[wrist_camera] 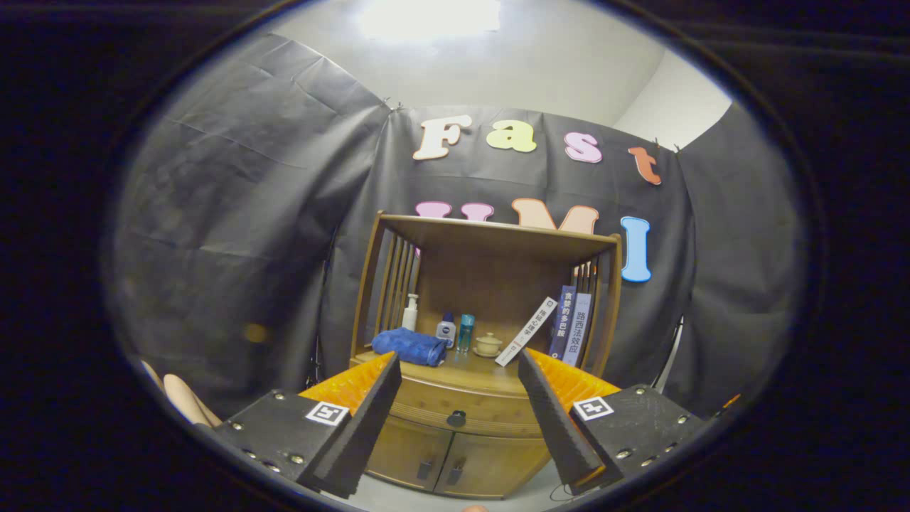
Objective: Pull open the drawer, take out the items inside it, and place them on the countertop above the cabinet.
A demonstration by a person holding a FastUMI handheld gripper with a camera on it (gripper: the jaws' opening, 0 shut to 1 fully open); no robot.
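Note:
A wooden cabinet [490,313] stands against the booth wall, some way beyond my fingers. Its drawer [434,405] is closed, with a dark round knob [456,418] seen between my fingertips. What lies inside the drawer is hidden. The countertop [466,366] above it carries a folded blue towel [410,347], a white pump bottle [410,313], a small white-and-blue bottle [446,331], a teal bottle [466,332] and a small lidded cup [488,345]. My gripper [458,366] is open, its fingers wide apart and holding nothing.
Several books [565,323] lean at the right of the countertop under the shelf's top board [498,235]. Two lower cabinet doors [444,462] with dark handles sit beneath the drawer. A person's hand [181,398] shows to the left of my left finger.

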